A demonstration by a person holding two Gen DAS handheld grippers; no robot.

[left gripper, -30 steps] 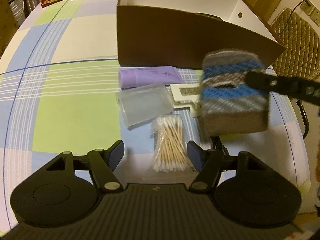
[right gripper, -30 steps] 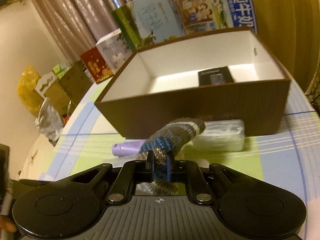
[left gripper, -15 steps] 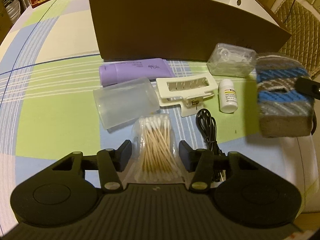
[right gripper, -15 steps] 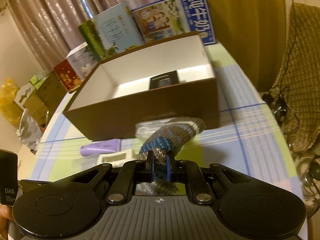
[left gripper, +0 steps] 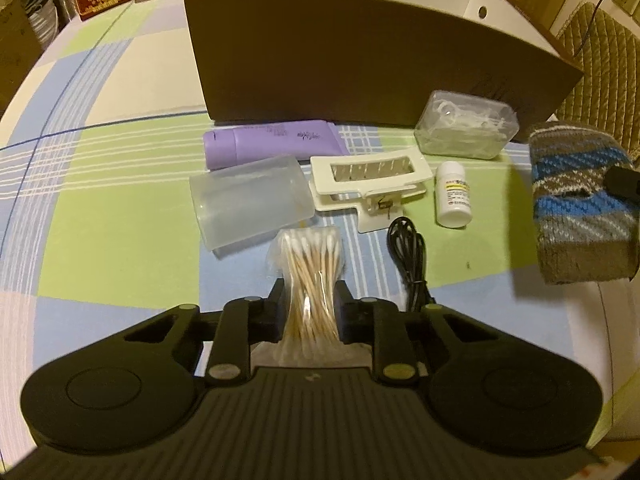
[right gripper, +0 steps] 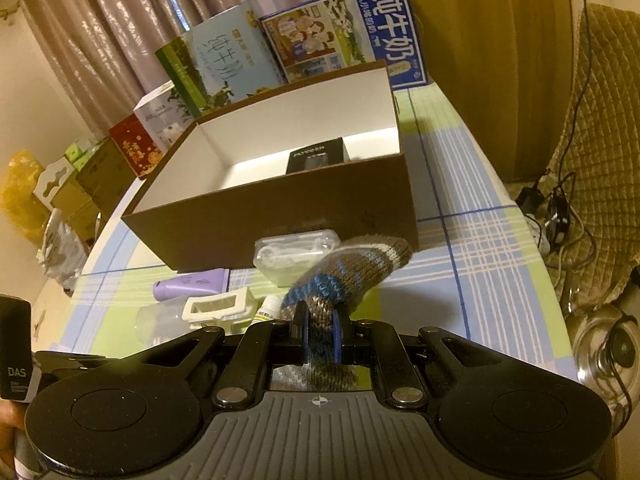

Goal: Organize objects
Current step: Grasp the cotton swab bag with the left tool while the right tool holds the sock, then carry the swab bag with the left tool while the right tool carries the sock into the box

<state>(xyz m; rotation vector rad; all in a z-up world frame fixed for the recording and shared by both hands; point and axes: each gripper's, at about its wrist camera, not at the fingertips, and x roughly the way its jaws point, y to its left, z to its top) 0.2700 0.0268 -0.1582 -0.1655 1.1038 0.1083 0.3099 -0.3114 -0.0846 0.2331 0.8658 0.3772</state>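
I'm pinching the light, crinkly swab pack (left gripper: 310, 276) mid-bundle w/ left claw (left gripper: 309, 312), right claw (right gripper: 320, 328) holding soft sock (right gripper: 344, 272) nr box (right gripper: 280, 208).

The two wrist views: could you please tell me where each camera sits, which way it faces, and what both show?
Left wrist: sits on the left gripper, low over the table, facing the brown box; its fingers pinch a cotton swab pack.
Right wrist: sits on the right gripper, higher, looking into the box; its fingers clamp a knitted sock.
Shared: the box, sock, purple tube, white clip.
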